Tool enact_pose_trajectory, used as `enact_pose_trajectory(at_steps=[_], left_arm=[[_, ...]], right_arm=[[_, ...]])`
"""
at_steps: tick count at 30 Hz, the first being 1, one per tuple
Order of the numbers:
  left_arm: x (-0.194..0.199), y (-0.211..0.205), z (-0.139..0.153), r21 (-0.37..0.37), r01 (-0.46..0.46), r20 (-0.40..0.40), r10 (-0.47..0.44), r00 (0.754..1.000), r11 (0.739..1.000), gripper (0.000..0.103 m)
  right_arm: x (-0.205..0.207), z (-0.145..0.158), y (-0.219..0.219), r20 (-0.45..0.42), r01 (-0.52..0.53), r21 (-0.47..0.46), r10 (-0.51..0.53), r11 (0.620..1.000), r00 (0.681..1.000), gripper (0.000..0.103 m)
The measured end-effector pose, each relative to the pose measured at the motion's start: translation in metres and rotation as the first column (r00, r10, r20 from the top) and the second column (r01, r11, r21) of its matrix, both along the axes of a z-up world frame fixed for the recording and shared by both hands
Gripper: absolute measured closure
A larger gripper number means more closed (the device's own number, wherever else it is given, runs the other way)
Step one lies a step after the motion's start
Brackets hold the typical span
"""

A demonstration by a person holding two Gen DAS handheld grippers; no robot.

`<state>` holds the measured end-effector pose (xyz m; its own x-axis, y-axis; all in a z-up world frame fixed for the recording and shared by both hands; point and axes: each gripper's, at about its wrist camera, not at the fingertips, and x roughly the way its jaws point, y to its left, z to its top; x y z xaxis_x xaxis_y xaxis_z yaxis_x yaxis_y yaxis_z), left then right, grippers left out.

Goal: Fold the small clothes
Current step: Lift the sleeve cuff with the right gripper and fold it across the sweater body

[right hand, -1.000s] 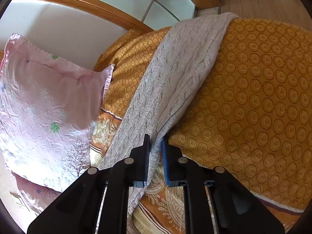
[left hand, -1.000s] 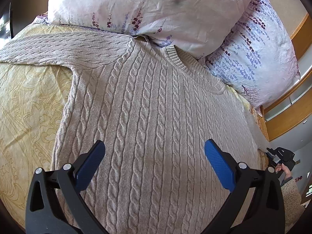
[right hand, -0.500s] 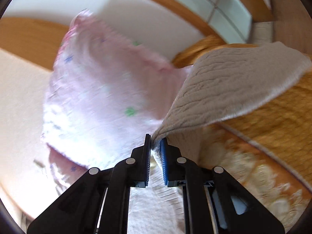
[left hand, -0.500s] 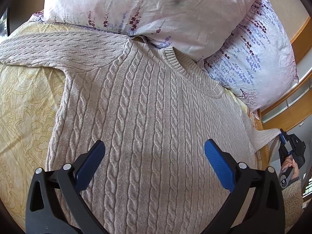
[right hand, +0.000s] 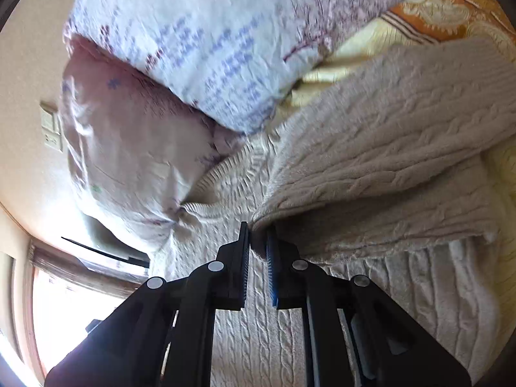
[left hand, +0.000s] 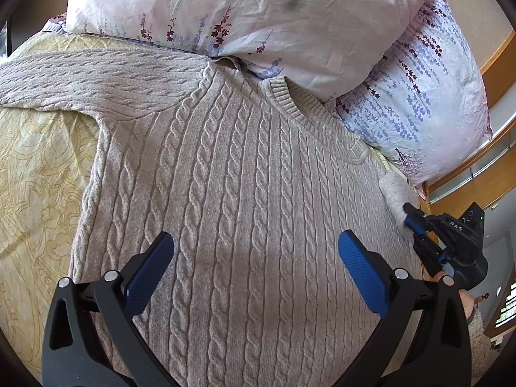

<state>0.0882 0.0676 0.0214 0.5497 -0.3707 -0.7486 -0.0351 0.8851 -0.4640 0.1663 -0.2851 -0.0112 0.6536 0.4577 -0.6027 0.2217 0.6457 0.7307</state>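
Sweater collar under pillows, bedspread beneath

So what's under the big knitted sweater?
The cable-knit sweater lies on a yellow patterned bedspread, which shows beside it. Its collar tucks under the flowery pillows. Whatever lies directly beneath the sweater's middle is covered.

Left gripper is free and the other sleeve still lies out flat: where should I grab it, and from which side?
Take the flat sleeve near its far end, at the left edge of the left wrist view, probably pinching its lower edge where it lies thin on the bedspread. Come in from the outer side with the left gripper, which is open above the sweater.
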Motion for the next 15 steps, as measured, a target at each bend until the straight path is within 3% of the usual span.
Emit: enact_pose_trajectory(at_steps=[3,6,10,15], left_arm=[[0.000,0.002,0.000,-0.006,-0.010,0.000,0.010,1.000,1.000,0.002],[0.001,0.006,-0.003,-0.026,-0.026,-0.010,0.026,1.000,0.999,0.002],[0.005,0.009,-0.006,-0.044,-0.035,-0.022,0.034,0.999,0.998,0.002],[0.015,0.015,0.000,0.028,-0.036,-0.014,0.036,0.999,0.999,0.002]], right_arm=[[0.002,0.000,-0.016,-0.016,0.034,0.021,-0.034,0.999,0.999,0.085],[0.002,0.010,-0.049,-0.009,0.142,0.051,-0.142,0.989,0.990,0.053],[-0.015,0.001,-0.096,-0.034,0.303,0.122,-0.301,0.945,0.953,0.053],[-0.038,-0.012,-0.141,-0.072,0.508,0.194,-0.505,0.839,0.860,0.053]])
